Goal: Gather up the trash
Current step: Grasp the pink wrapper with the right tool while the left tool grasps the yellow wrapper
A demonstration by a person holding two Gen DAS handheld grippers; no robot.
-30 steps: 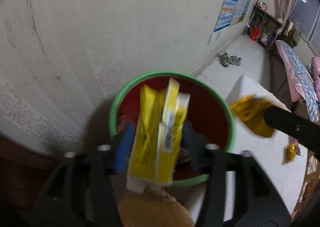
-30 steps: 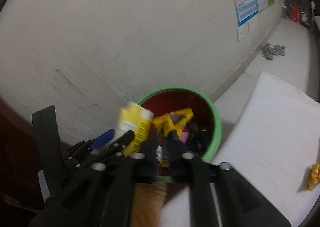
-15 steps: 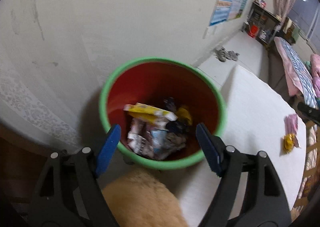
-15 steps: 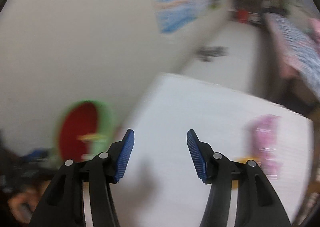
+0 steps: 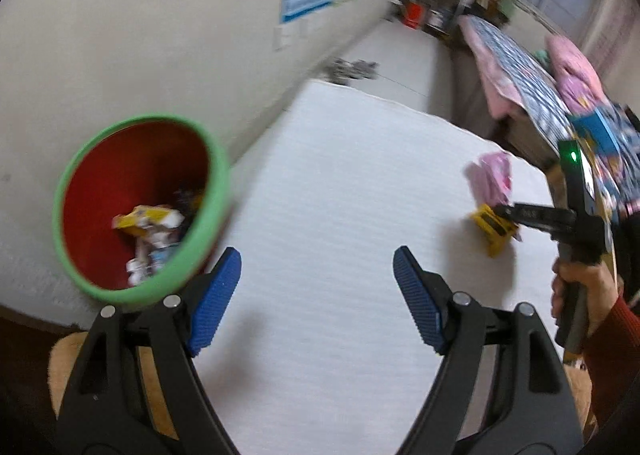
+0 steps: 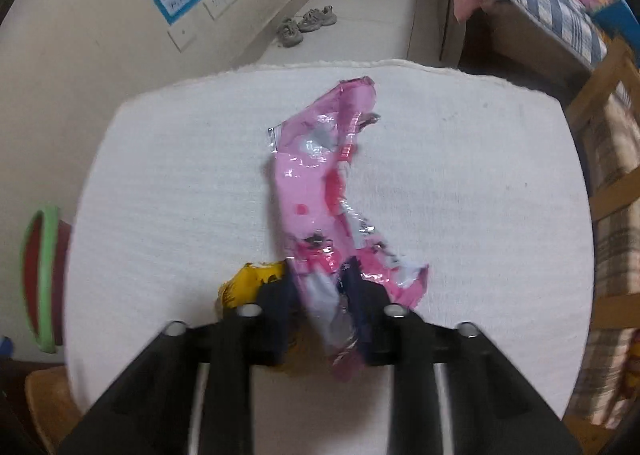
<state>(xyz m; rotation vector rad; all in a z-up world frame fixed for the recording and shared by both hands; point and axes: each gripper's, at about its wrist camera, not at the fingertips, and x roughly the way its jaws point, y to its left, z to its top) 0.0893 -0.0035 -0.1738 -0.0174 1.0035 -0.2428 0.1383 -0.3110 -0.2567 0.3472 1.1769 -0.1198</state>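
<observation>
Right hand-held gripper (image 6: 320,287): closed on the near end of the pink wrapper (image 6: 324,191), which is stretched out over the white worktop (image 6: 480,195).
Left hand-held gripper (image 5: 318,295): spread wide, nothing between the blue pads (image 5: 216,297), held above the worktop.
Yellow wrapper (image 6: 248,283): lying on the worktop, just left of the right fingers.
Trash bin (image 5: 218,191): red inside, green rim, beside the worktop's left edge; wrappers are seen within.
Shoes (image 6: 304,25): on the floor by the wall.
</observation>
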